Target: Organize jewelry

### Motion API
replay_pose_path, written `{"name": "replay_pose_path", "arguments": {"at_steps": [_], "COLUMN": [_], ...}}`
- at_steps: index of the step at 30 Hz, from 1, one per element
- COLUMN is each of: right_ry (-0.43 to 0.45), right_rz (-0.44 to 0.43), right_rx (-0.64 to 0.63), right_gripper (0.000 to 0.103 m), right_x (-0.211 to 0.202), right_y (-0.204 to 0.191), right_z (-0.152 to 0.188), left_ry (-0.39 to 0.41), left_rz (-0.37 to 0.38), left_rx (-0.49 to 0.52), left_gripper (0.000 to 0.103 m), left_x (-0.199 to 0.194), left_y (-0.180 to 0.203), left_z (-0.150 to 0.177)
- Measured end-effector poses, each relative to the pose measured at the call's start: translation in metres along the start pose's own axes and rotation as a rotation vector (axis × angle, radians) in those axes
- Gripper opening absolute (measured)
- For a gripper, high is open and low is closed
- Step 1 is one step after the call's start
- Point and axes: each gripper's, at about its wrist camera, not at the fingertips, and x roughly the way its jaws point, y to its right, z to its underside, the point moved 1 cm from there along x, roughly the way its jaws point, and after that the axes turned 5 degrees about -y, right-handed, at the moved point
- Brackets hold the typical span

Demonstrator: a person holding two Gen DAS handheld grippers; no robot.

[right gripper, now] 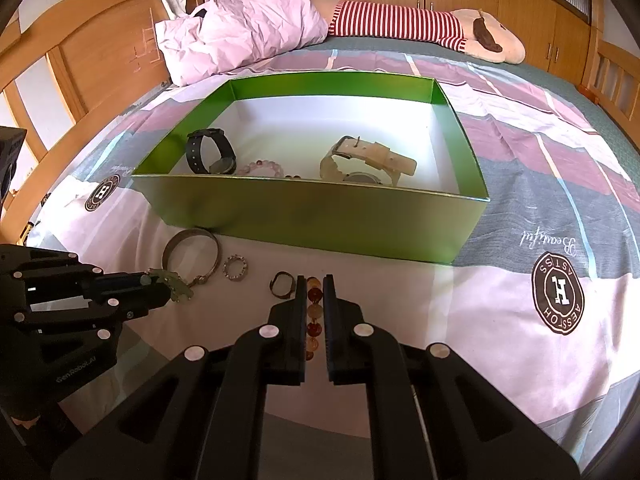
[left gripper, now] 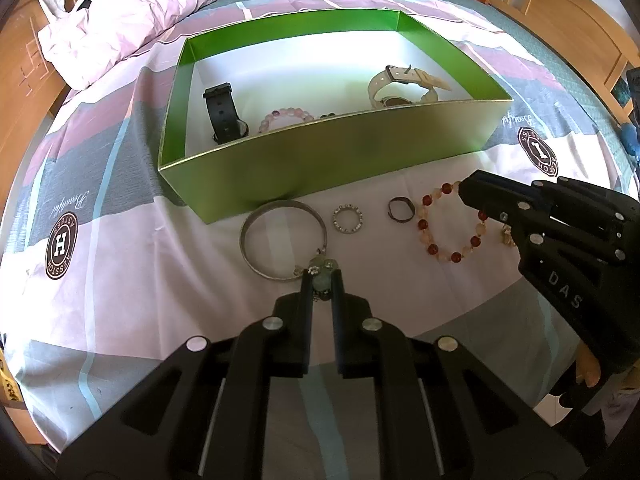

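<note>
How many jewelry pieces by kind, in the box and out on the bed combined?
Watches: 2, black watch and cream watch, both in the green box
Bead bracelets: 3, pink and a dark one barely showing in the box, red-and-amber outside
Bangles: 1, silver with green charm
Rings: 2, studded, dark
Total: 8

Box (left gripper: 320, 160): bright green walls, white floor. Inside: black watch (left gripper: 224, 114), cream-white watch (left gripper: 400, 84), pale pink bead bracelet (left gripper: 285, 117). Bedsheet (left gripper: 120, 280): white, grey, mauve blocks, light blue stripes, dark brown round logos with white H. On sheet: silver bangle (left gripper: 280, 240), sparkly silver ring (left gripper: 348, 219), dark ring (left gripper: 400, 210), red-and-amber bead bracelet (left gripper: 444, 248), pale green charm (right gripper: 176, 286). Both grippers black, silver rivets. Pillow (right gripper: 240, 24) pale pink. Plush toy (right gripper: 420, 26): red-white stripes, cream head, brown ear.
</note>
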Motion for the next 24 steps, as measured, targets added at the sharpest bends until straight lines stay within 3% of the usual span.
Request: {"name": "replay_pose_path", "arguments": {"at_steps": [13, 24], "right_ry": [0.017, 0.076], "right_rz": [-0.003, -0.050], "right_rx": [0.009, 0.026], "right_gripper": [0.007, 0.007], "right_x": [-0.004, -0.027], "right_y": [0.002, -0.001], "right_z": [-0.001, -0.010], "left_ry": [0.008, 0.089], "left_rz": [-0.001, -0.004], "left_rx": [0.001, 0.010], "left_gripper": [0.009, 0.009], "left_x": [-0.001, -0.029], "left_y": [0.001, -0.001], "left_z": [0.000, -0.007]}}
